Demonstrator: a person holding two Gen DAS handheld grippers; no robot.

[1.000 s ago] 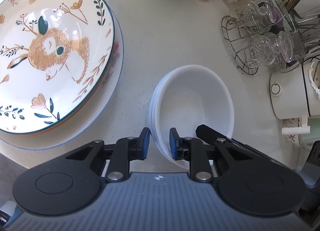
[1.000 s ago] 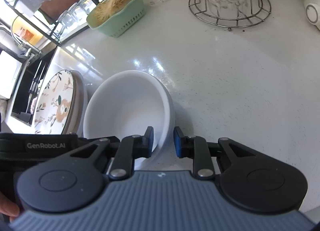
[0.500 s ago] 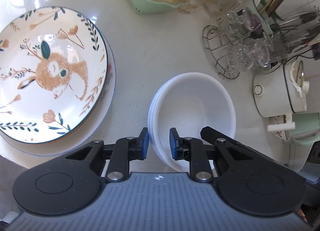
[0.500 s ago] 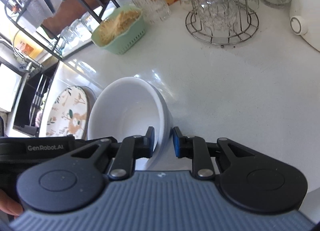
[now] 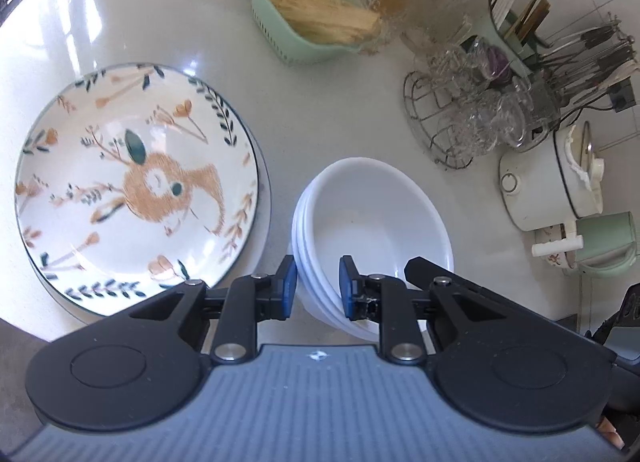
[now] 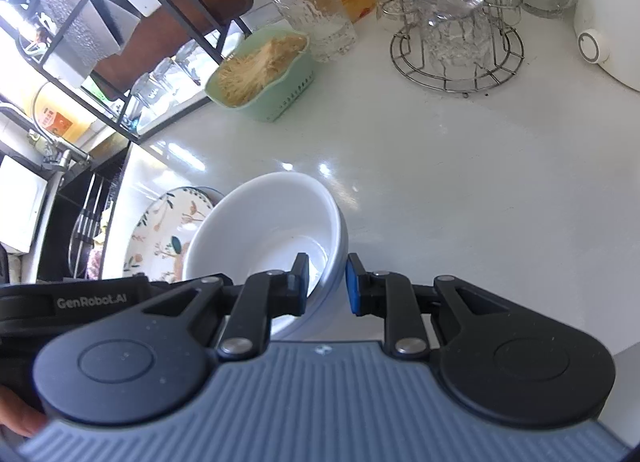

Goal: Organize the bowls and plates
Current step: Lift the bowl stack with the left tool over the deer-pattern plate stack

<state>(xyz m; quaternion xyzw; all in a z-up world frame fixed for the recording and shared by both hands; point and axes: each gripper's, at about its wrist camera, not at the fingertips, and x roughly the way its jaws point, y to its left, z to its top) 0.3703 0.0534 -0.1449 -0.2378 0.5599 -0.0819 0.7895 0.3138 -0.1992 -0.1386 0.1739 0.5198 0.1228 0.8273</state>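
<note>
On the left of the counter (image 5: 328, 109) sat the deer-pattern plate (image 5: 136, 185), resting on a larger pale plate (image 5: 265, 197) whose rim showed along its right side; we judged that pile to be the plates' place. Just beside it, not touching, came the stack of white bowls (image 5: 372, 229). We had our left gripper (image 5: 318, 282) clamped on the stack's near-left rim, one pad outside and one inside the wall. Our right gripper (image 6: 327, 276) was clamped on the opposite rim, again one pad in and one pad out. We held both sides because nested bowls gripped on one edge alone would likely tip or slide apart. Further right stood the wire rack of glasses (image 5: 468, 121) and the white cooker (image 5: 552, 185), well apart from the bowls.

Compared with a second earlier, both views took in more of the counter: the plate and the rack looked smaller, and the green basket (image 5: 312, 29) now showed whole. The stack kept its place between the pads, so we read it as lifted with us, both grips unchanged.
</note>
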